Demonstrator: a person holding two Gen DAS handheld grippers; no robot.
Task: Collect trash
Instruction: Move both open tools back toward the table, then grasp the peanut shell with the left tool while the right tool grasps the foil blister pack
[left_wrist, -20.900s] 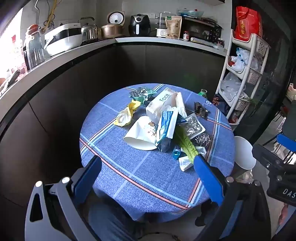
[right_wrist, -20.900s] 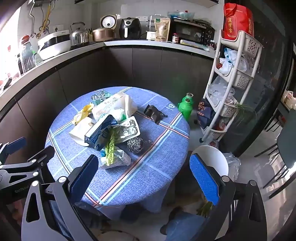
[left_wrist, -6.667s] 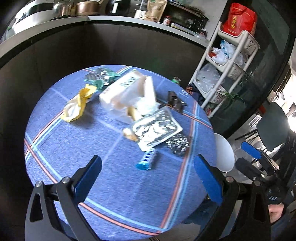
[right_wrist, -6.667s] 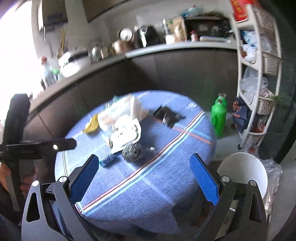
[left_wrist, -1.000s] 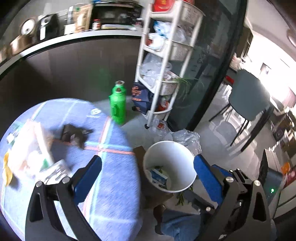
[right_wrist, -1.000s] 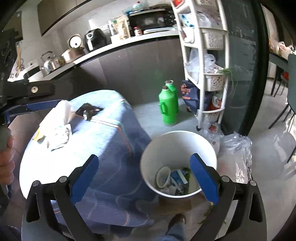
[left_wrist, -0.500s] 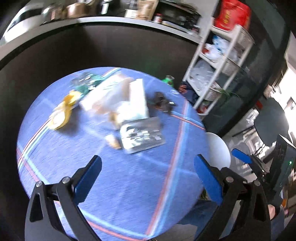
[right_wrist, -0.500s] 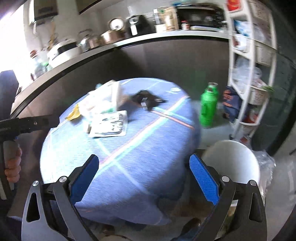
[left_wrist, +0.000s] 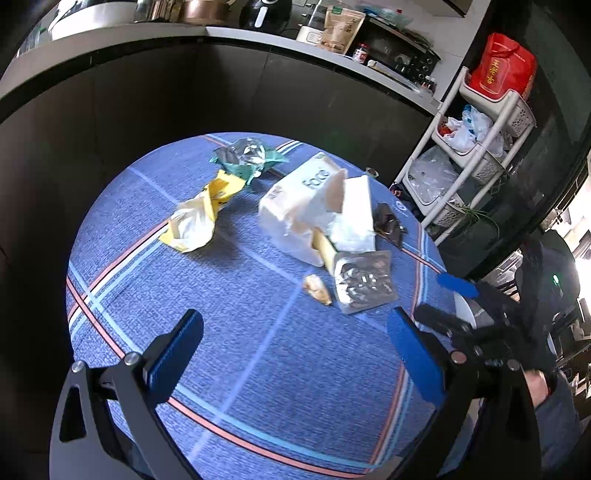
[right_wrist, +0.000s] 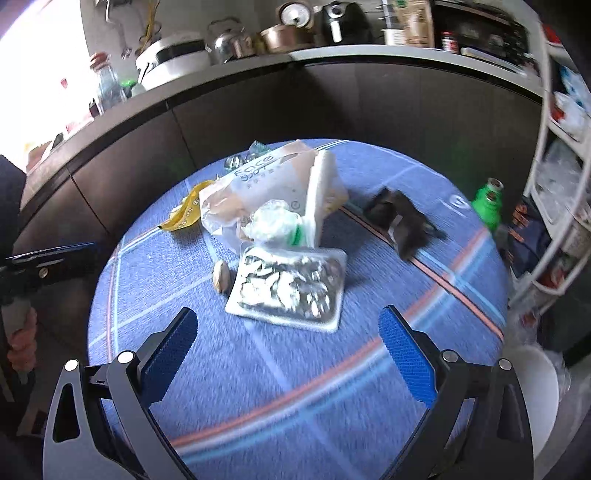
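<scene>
Foil tray lies ahead of right gripper and left gripper, jaws spread, empty.

Home kitchen: rice cooker and kettle on counter

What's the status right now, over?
Left gripper open, empty. Right gripper open, empty. Foil tray, wrappers and tissue pack on table. Bin at right, path unobstructed.
</scene>
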